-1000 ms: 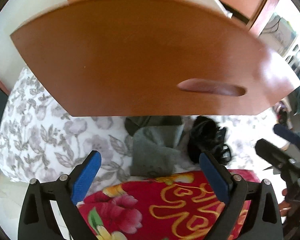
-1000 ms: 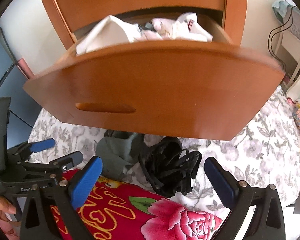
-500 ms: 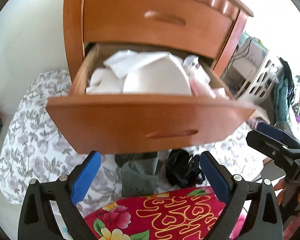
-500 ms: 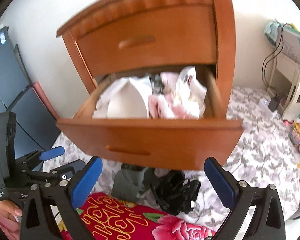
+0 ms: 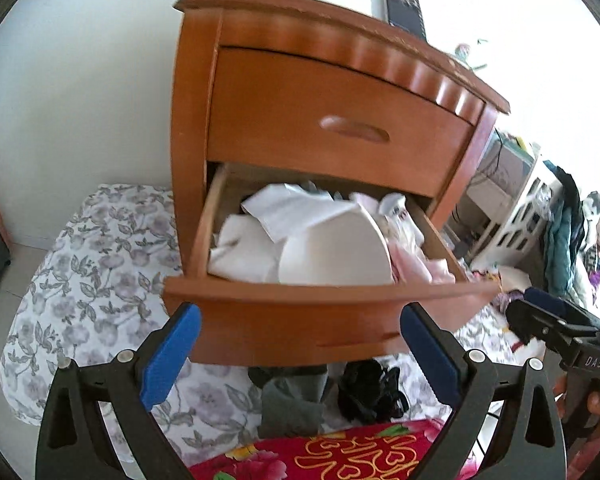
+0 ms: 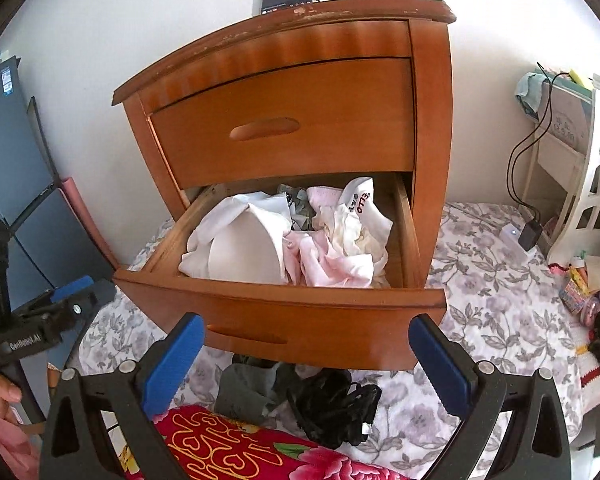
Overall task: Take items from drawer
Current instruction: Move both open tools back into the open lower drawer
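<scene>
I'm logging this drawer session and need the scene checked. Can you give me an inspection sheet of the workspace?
Surface: floral sheet under the nightstand.
Job's things: lower drawer open, holding white and pink garments.
Clutter: grey cloth, black garment, red floral blanket.
Grippers: left gripper open, empty; right gripper open, empty.
Cables: black cable to a plug.
Surroundings: white wall, white rack.
</scene>
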The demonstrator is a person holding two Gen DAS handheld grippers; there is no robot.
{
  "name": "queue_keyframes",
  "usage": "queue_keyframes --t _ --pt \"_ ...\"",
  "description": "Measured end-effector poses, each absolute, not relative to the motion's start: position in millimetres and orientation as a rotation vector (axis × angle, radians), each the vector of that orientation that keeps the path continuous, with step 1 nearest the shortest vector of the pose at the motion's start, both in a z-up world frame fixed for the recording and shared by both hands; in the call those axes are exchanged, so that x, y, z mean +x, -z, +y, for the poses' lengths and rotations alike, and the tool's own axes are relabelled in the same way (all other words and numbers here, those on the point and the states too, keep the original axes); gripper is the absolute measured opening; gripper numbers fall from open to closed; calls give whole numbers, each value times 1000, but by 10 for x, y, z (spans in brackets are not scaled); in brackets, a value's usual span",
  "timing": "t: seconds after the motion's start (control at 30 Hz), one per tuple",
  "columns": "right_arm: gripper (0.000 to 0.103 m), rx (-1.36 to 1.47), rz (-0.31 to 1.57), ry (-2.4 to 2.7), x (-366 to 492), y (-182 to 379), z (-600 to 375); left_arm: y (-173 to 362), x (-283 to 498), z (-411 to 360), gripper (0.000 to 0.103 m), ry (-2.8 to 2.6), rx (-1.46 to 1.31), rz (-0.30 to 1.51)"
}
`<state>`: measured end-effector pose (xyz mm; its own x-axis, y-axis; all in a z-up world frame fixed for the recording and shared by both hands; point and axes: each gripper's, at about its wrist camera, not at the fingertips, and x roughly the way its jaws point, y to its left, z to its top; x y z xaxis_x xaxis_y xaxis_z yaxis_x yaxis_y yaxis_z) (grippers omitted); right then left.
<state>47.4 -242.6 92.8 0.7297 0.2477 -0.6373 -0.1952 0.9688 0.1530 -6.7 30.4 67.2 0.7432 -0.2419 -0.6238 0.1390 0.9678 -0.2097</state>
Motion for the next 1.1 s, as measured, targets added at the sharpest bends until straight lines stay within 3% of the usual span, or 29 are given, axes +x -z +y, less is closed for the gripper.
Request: queue_keyframes --t 0.47,1.1 --pt "103 1 684 -308 961 -1147 -2180 -921 297 464 100 227 -184 670" --pt "103 -51 852 -237 1760 -763 -2208 -696 1249 -30 100 224 -177 944"
